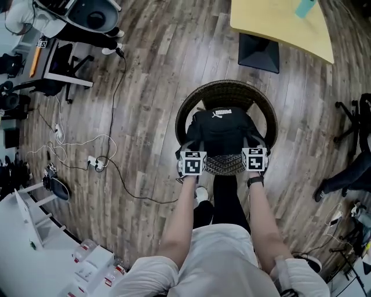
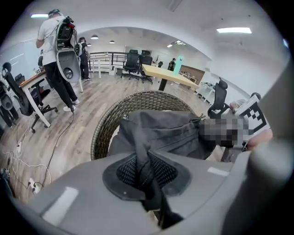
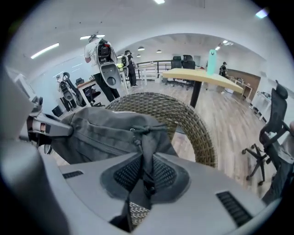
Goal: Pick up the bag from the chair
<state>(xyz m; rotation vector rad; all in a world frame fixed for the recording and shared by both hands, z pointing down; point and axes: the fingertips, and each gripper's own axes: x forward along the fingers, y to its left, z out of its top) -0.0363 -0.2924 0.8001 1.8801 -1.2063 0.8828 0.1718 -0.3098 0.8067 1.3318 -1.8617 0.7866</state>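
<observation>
A black backpack (image 1: 223,132) hangs over the round wicker chair (image 1: 188,110), held by both grippers at its near side. My left gripper (image 1: 192,163) is shut on the bag's left shoulder strap (image 2: 139,151), which runs up between its pads. My right gripper (image 1: 254,159) is shut on the right strap (image 3: 148,156), pinched between its pads below a knotted cord. In the left gripper view the grey-black bag body (image 2: 170,133) fills the chair's bowl (image 2: 103,128). The right gripper view shows the bag (image 3: 101,133) in front of the woven rim (image 3: 193,124).
A yellow table (image 1: 284,26) with a teal bottle (image 1: 305,7) stands beyond the chair. Cables and a power strip (image 1: 95,162) trail over the wood floor at left. Office chairs (image 1: 64,64) stand at left and at the right edge (image 1: 356,127). People stand in the background (image 2: 57,55).
</observation>
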